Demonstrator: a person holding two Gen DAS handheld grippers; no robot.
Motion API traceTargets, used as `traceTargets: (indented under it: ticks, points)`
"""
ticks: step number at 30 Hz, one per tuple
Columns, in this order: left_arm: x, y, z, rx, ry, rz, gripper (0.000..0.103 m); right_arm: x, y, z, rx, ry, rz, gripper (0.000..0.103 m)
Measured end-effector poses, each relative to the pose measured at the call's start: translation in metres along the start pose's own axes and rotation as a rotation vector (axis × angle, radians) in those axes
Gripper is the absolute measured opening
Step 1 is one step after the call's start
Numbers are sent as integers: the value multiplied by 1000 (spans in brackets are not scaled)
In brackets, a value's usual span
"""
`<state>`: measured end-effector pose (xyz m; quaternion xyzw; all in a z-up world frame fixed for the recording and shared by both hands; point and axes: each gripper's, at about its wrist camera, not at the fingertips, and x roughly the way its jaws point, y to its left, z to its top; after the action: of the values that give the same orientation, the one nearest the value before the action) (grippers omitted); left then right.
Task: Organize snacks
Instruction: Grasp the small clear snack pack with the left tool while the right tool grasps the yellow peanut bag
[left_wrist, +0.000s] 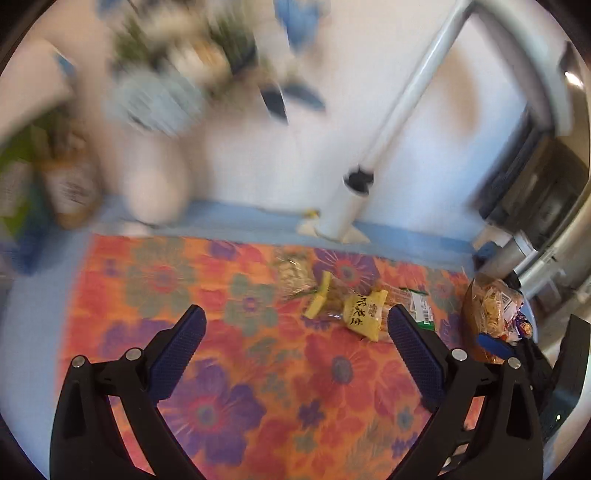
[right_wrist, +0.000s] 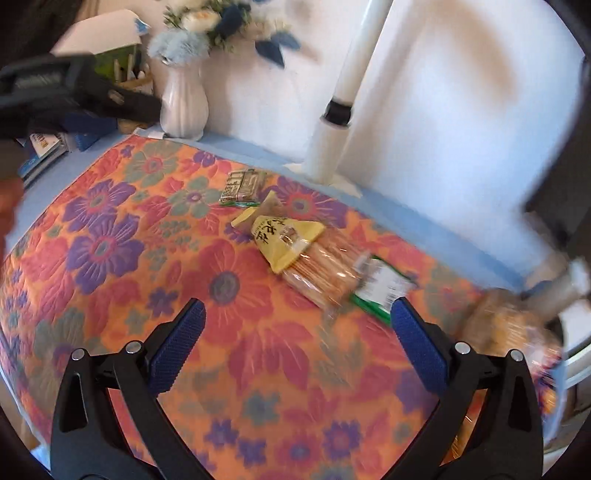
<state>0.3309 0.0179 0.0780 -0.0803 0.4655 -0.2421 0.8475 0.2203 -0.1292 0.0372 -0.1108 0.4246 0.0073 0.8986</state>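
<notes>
Both the left gripper (left_wrist: 295, 325) and right gripper (right_wrist: 297, 317) hover released, jaws spread, above bare flowered orange cloth (right_wrist: 122, 240). The yellow-labelled clear cracker packet (right_wrist: 299, 251) lies farther ahead, mid-cloth, well clear of the cloth's far edge.

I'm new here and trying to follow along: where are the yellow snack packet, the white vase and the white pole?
yellow snack packet (right_wrist: 284, 240): right wrist view, on its yellow label.
white vase (right_wrist: 184, 107): right wrist view, on its ribbed belly.
white pole (right_wrist: 327, 147): right wrist view, on its thicker lower section.
</notes>
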Motion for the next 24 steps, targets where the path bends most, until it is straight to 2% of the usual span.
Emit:
traceTargets:
  ticks: [2,5,9,15,17,18,19,24]
  points:
    - [42,7,6,-31,58,-14,96,25,-3,10,2,7,63,91]
    - [95,16,14,-74,114,-13,96,44,-1,22,-34,-4,92,91]
    - [134,14,17,-89,150,-35,94,71,4,39,-110,0,110,91]
    - [156,6,15,-54,158,-21,80,99,14,45,-191,11,80,88]
    - [157,5,15,-44,149,-2,58,106,14,45,-195,19,77,83]
    - [157,5,15,-38,146,12,53,110,14,45,-197,27,72,75]
    - [158,5,16,-31,142,21,47,114,14,46,-196,37,73,72]
    - [150,11,12,-44,138,3,45,113,13,43,-140,48,115,66]
